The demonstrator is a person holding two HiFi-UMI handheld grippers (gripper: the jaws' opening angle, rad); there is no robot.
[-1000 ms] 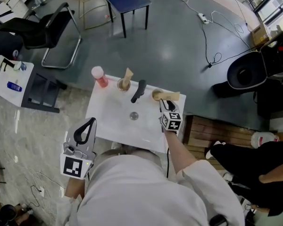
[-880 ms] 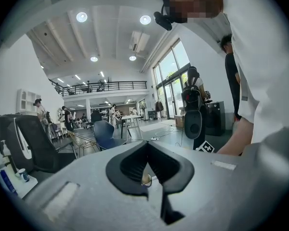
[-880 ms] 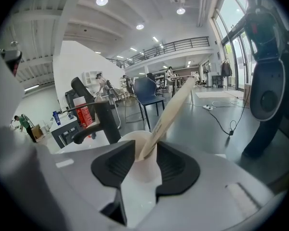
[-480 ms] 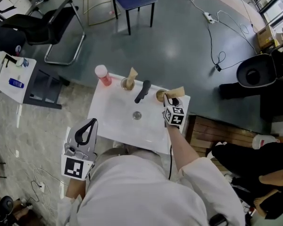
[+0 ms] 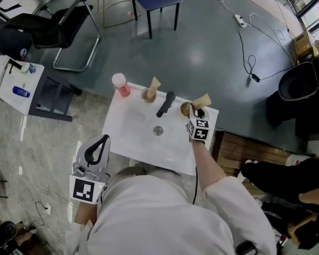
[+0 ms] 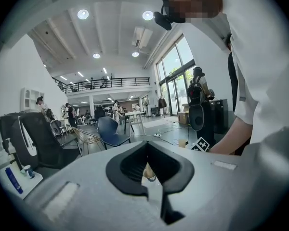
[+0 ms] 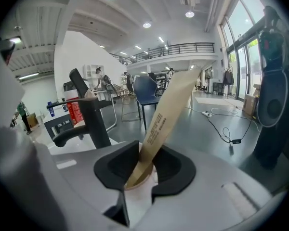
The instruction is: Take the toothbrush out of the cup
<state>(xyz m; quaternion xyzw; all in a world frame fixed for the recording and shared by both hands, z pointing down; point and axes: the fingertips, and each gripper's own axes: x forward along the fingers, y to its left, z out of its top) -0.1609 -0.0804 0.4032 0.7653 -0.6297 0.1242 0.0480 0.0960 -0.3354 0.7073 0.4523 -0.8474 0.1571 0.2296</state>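
At the centre of the head view stands a white rectangular ceramic washbasin (image 5: 133, 137), with a round metal drain (image 5: 158, 130) in its bowl. Off its lower-left corner, clear of the rim, the left gripper (image 5: 102, 138) is held with its jaws pressed together on nothing. At the basin's right edge the right gripper (image 5: 195, 112) points toward the upper rim. Its jaws have just been closing and stand partly spread. In the right gripper view (image 7: 143, 170), a packet stands between them, leaning on the pad at that frame's left. A black angled tap (image 5: 166, 104) sits at the middle of the upper rim. A red bottle with a pale pink cap (image 5: 120, 84) stands at the upper-left corner. Just left of the tap is a small brown cup holding a tan packet (image 5: 148, 94). Right of the tap is a second small brown cup (image 5: 186, 109). The toothbrush in its tan paper packet (image 5: 203, 100) still stands in it, tilted to the upper right.
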